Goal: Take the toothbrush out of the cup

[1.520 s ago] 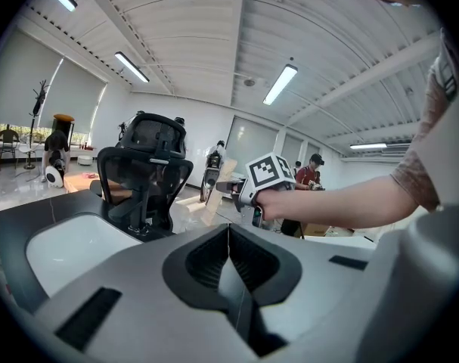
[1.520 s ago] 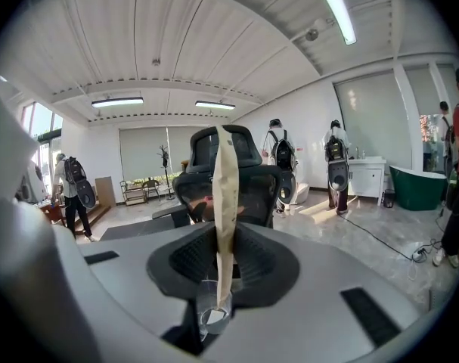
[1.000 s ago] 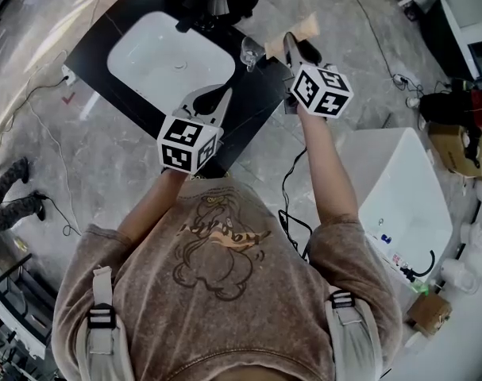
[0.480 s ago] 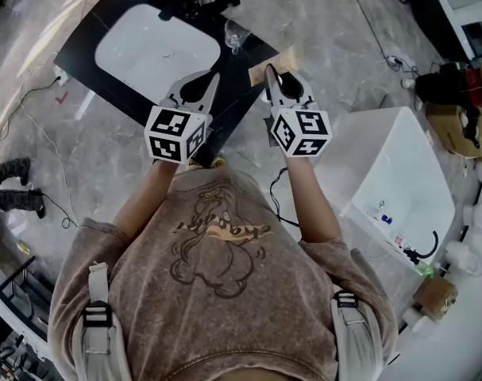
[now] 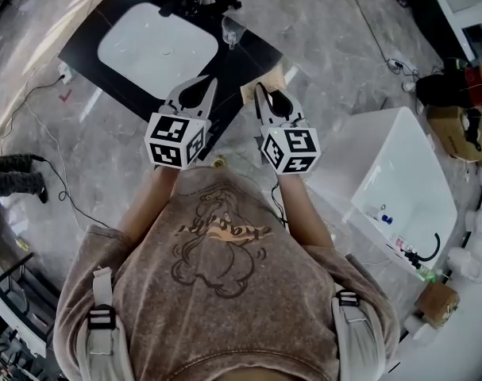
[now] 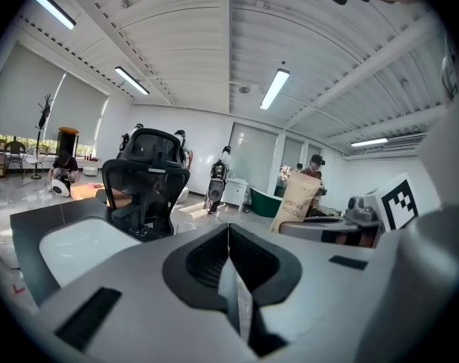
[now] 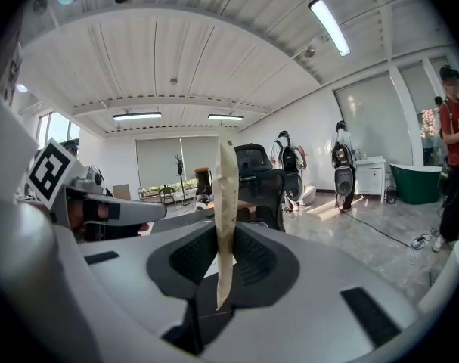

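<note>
My right gripper (image 5: 262, 95) is shut on a flat brown paper toothbrush packet (image 5: 270, 80). The right gripper view shows the packet (image 7: 226, 180) edge-on, standing up between the jaws of that gripper (image 7: 226, 231). In the left gripper view its printed face (image 6: 296, 201) stands off to the right. A clear glass cup (image 5: 230, 30) stands on the black counter (image 5: 248, 54) next to the basin, well ahead of both grippers. Its contents are too small to tell. My left gripper (image 5: 201, 92) is shut and empty, level with the right one; its jaws (image 6: 229, 231) meet in a line.
A white basin (image 5: 157, 50) is set in the black counter. A black office chair (image 6: 146, 184) stands behind the counter. A white tub (image 5: 403, 189) and cardboard boxes (image 5: 455, 145) lie at the right. Cables run across the marble floor (image 5: 34, 133). Several people stand in the far room.
My right gripper has drawn back from the cup toward the person, carrying the packet, and now sits beside the left gripper. The left gripper has shifted only slightly.
</note>
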A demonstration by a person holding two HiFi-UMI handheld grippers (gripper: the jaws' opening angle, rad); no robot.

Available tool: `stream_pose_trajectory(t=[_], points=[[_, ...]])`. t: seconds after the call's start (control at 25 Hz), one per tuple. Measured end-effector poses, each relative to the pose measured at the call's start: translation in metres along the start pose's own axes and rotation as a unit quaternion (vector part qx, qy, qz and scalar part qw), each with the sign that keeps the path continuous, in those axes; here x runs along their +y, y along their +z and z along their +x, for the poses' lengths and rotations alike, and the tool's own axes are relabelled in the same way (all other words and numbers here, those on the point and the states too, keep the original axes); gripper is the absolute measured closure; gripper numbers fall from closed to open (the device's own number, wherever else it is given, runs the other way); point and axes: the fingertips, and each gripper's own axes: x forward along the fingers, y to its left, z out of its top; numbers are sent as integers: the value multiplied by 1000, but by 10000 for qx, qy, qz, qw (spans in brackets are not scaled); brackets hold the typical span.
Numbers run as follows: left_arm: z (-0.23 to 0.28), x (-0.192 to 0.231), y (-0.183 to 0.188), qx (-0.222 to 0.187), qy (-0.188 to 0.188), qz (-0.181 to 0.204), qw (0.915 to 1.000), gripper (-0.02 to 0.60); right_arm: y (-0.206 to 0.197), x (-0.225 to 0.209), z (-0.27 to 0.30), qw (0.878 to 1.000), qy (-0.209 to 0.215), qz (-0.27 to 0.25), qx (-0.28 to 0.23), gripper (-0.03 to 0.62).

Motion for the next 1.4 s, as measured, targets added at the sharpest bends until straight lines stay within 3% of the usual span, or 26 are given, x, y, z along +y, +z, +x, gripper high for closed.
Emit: stream_pose_trajectory(t=[0.28,0.64,1.16,1.4], points=[[-30,-9,-3,-59,-21,62,10000,565,-16,26,-20,9999,13,122,55,516],[-98,-15,-32,43,-120,60,9999,565,-41,85,-63,9997,-15,235,6,516],[-202,-54,-66,93,-443,277,9986,565,-72,168,-148,9992,-186,323,-111,516],[-225,-69,-74,48,-454,313,9985,565,-81,187,-170,9992,-164,336,-159,516]])
